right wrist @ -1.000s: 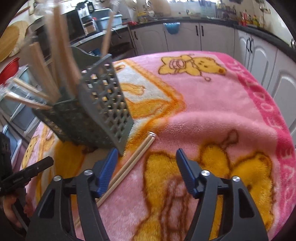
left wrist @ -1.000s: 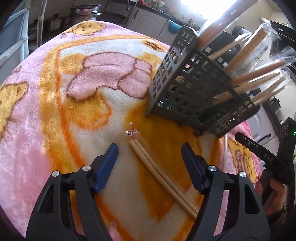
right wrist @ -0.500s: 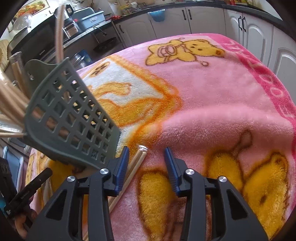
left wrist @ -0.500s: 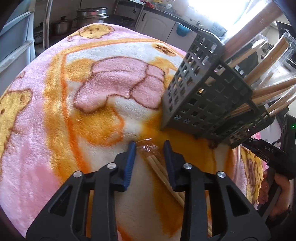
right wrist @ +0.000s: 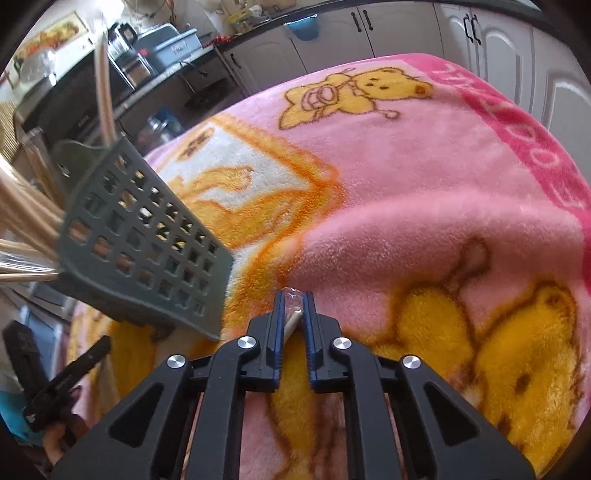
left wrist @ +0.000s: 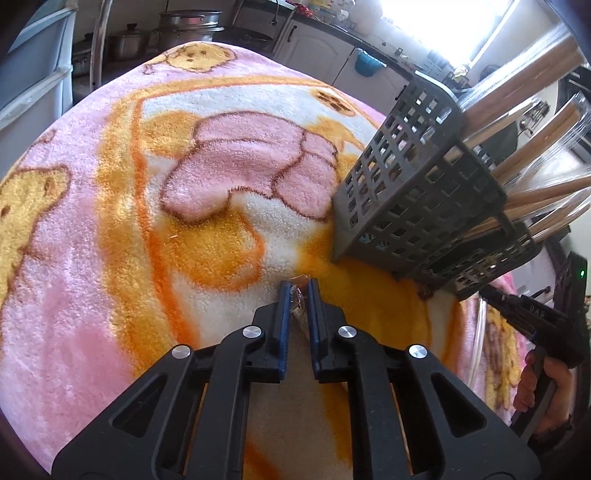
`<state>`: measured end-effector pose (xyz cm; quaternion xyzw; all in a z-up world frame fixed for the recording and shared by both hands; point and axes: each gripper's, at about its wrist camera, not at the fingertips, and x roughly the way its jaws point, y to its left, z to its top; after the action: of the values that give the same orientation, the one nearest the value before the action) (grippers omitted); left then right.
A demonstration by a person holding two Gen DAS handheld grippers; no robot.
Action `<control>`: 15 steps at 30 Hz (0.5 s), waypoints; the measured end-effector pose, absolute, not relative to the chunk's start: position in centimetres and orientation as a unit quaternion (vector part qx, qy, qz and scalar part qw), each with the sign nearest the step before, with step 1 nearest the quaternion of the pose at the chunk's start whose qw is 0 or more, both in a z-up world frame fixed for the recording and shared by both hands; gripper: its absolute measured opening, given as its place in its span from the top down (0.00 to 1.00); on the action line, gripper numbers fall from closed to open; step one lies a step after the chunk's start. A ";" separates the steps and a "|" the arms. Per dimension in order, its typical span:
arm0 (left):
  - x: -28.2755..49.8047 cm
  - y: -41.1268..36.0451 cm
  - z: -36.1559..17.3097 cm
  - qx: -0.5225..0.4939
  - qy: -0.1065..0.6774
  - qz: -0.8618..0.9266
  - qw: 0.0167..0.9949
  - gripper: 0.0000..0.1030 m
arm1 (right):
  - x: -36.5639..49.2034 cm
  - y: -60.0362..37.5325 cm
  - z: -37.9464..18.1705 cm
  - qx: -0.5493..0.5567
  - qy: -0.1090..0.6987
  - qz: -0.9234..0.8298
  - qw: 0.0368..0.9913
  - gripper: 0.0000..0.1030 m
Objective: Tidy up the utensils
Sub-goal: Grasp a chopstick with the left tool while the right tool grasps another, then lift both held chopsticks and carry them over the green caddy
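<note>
A pair of wooden chopsticks in clear wrap (left wrist: pixel 298 300) lies on the pink and orange blanket (left wrist: pixel 110 206). My left gripper (left wrist: pixel 298 291) is shut on one end of the pack. My right gripper (right wrist: pixel 293 302) is shut on the other end of the pack (right wrist: pixel 293 318). A dark grey lattice utensil holder (left wrist: pixel 413 199) stands just beyond, filled with several wrapped wooden utensils (left wrist: pixel 532 92). It shows at the left of the right wrist view (right wrist: pixel 140 247).
The blanket covers a table whose edges fall away on all sides. Kitchen cabinets (right wrist: pixel 369 40) and counters lie behind. Pots (left wrist: pixel 188 31) stand at the far left. The other hand-held gripper shows at each view's edge (left wrist: pixel 535 325).
Both grippers moved forward over the chopstick pack and went from wide open to shut on its two ends.
</note>
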<state>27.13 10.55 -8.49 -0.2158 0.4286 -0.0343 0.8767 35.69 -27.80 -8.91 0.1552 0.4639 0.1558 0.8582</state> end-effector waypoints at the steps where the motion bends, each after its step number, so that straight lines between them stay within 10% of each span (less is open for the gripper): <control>1: 27.0 10.7 -8.3 -0.219 0.425 -0.038 0.878 0.95 | 35.2 -28.1 -8.5 0.162 0.456 0.164 0.860 0.91; 15: 22.6 7.2 -1.8 -0.164 0.356 -0.087 0.916 0.96 | 28.6 -28.4 -3.2 0.126 0.391 0.213 0.886 0.92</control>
<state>22.61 7.19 -1.81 -0.1637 0.3565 -0.0872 0.9157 28.58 -28.40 -3.24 0.1265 0.3912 0.2134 0.8862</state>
